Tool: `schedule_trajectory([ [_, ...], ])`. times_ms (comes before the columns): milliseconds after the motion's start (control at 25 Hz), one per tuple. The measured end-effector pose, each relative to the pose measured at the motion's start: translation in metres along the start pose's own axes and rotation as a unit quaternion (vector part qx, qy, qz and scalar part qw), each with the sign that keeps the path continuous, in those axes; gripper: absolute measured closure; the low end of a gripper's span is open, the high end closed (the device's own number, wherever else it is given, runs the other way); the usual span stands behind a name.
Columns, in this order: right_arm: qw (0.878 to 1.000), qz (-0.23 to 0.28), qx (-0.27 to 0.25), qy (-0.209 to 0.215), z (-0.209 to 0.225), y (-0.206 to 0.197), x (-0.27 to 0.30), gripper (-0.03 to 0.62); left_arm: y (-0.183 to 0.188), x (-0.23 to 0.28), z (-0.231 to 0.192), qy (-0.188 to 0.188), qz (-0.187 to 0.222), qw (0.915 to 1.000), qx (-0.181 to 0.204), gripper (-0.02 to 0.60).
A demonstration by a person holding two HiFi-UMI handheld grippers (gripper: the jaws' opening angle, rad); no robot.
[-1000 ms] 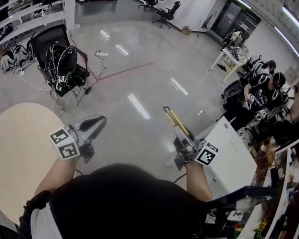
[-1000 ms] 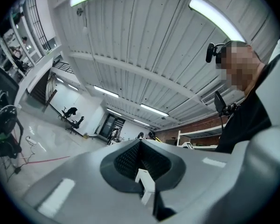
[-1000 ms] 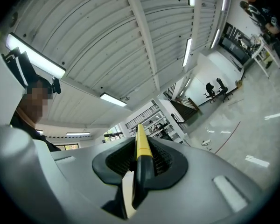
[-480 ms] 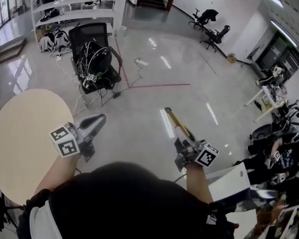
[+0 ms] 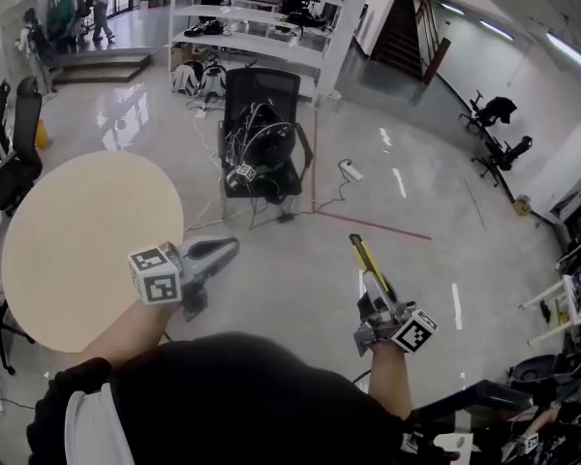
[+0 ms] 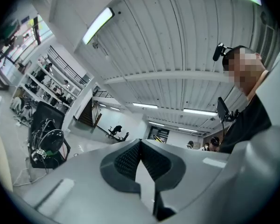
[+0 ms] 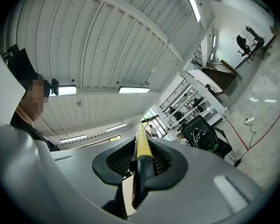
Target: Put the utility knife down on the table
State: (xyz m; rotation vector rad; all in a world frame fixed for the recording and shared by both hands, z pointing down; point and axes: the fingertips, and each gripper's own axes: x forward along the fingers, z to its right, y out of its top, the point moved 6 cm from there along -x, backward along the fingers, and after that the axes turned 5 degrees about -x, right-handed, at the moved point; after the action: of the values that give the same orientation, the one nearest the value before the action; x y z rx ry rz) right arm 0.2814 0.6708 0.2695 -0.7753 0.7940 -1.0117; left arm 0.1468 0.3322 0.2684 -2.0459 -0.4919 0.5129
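Transport stage, before the set-down. The right gripper [image 5: 376,294] is clamping the utility knife [image 5: 360,255] by its rear end. Its jaws are drawn nearly together on the thin black-and-yellow handle, which is sticking out ahead of them and slightly upward over bare floor [image 5: 436,192]. In the right gripper view the handle is sitting squarely between the ribbed pads [image 7: 120,159] and running on past the tips. The left gripper [image 5: 223,250] is holding nothing: in the left gripper view its jaws are pressing together with no gap and no object between them. In the head view it is appearing just beside the near edge of the round, pale table [image 5: 77,240], which is lying at the person's left, well apart from the knife. A black chair [image 5: 261,95] loaded with cables is standing beyond the table and is playing no part. Judged from this layout, the knife is not yet over the table, so the step in hand is the carry. The next move is calling for a swing of the right gripper leftward until the knife is above the tabletop. A lowering then follows, with the handle tipped level so that its long side meets the surface, and only then a release. Opening early would be sending the knife to the floor.
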Motion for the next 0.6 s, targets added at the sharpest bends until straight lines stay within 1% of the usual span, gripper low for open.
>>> schedule_trajectory([
  [120,1.000,-0.011,0.013,0.023,-0.002,-0.009,0.040,0.503,0.020,-0.033,-0.015,0.027,0.019,0.9994,0.013,0.583],
  [280,0.998,-0.026,0.014,0.054,-0.025,-0.025,0.115,0.503,0.064,-0.100,-0.036,0.063,0.046,0.9962,0.038,0.583],
  [440,0.995,-0.044,-0.007,0.090,-0.053,-0.042,0.193,0.503,0.095,-0.177,-0.062,0.104,0.068,0.9903,0.064,0.583],
  [520,0.993,-0.049,-0.008,0.107,-0.067,-0.052,0.228,0.503,0.106,-0.213,-0.070,0.122,0.075,0.9866,0.077,0.583],
  [600,0.990,-0.059,-0.023,0.126,-0.087,-0.057,0.262,0.503,0.121,-0.249,-0.073,0.142,0.085,0.9821,0.090,0.583],
])
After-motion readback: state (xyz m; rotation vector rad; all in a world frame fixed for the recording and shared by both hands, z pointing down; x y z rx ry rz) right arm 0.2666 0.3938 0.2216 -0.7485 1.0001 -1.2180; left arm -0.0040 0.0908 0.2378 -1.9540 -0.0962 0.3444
